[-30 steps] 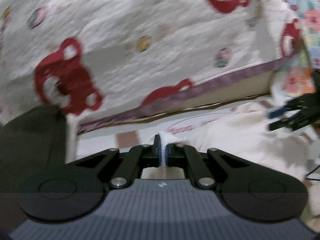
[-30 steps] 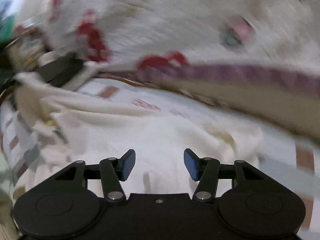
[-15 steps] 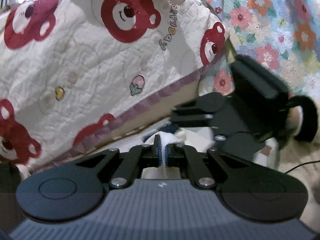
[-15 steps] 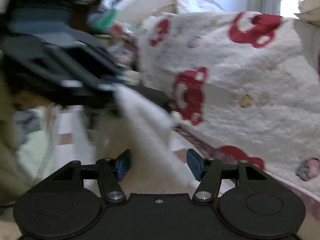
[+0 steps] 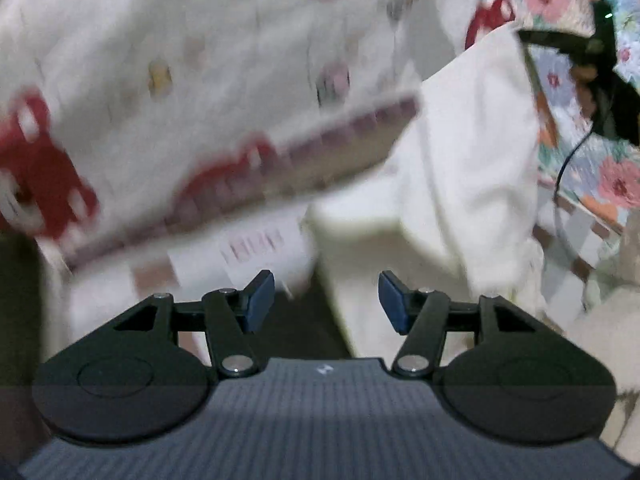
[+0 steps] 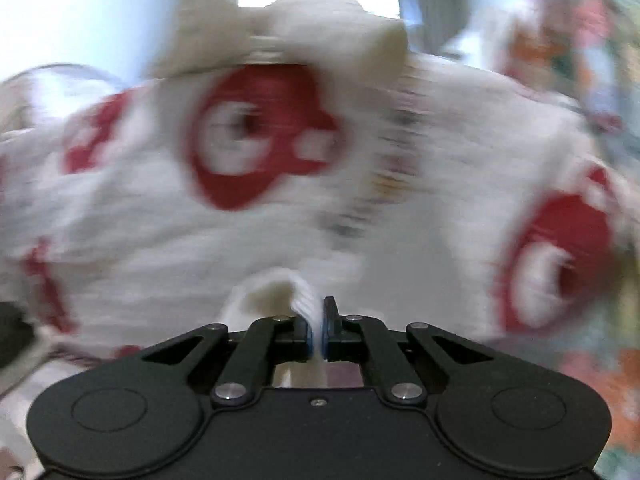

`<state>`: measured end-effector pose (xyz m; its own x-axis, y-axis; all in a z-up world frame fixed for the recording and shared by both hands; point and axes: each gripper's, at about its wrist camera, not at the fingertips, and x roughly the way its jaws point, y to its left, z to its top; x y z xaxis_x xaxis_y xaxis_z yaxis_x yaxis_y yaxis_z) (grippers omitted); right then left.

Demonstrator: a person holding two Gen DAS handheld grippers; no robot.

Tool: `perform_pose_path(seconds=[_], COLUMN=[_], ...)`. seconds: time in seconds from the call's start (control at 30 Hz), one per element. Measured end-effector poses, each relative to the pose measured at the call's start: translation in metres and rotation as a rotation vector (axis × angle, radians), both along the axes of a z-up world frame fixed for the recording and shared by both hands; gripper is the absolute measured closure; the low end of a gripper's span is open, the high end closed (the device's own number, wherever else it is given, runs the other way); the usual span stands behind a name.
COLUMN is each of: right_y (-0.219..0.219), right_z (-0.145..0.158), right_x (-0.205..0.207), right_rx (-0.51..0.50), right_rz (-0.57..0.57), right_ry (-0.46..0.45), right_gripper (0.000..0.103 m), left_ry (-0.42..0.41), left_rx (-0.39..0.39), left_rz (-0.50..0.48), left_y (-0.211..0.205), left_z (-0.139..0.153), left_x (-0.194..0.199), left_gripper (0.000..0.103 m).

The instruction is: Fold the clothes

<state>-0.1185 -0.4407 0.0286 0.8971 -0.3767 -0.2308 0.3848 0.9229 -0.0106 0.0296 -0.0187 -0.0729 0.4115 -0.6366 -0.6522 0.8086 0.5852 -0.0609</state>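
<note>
My right hand-held gripper [image 6: 319,330] is pinched tight on a hem of the cream garment [image 5: 472,152], which hangs up-right of my left hand-held gripper [image 5: 326,304], jaws wide, holding nothing. Cloth drapes vertically, so left's closest to the loose bottom.

The garment [image 5: 472,152] hangs right of the quilt [image 5: 192,80], before the floral fabric [image 5: 616,184].

Left wrist cam looks forward along its fingers, slightly down, close to the white quilt with red bear prints [image 5: 200,92]. Right wrist cam tilts up, closer to the quilt [image 6: 160,232]. Both share it.
</note>
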Motion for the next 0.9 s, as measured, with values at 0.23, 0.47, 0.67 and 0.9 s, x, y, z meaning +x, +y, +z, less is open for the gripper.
perform_pose_path(seconds=[0.23, 0.47, 0.67, 0.9], right_y=[-0.061, -0.105, -0.133, -0.167], right_z=[-0.052, -0.095, -0.124, -0.156], right_x=[0.000, -0.002, -0.012, -0.027], right_rx=[0.088, 0.209, 0.347, 0.530], right_rz=[-0.175, -0.298, -0.368, -0.445], right_ry=[0.154, 0.297, 0.398, 0.500], right_gripper=[0.100, 0.100, 0.099, 0.069], left_ry=[0.243, 0.656, 0.812, 0.923], left_rx=[-0.031, -0.125, -0.162, -0.186], left_rz=[0.037, 0.042, 0.150, 0.224], left_y=[-0.031, -0.053, -0.053, -0.052], left_z=[-0.056, -0.105, -0.129, -0.144], left_x=[0.033, 0.025, 0.021, 0.013], left_gripper=[0.046, 0.039, 0.037, 0.035])
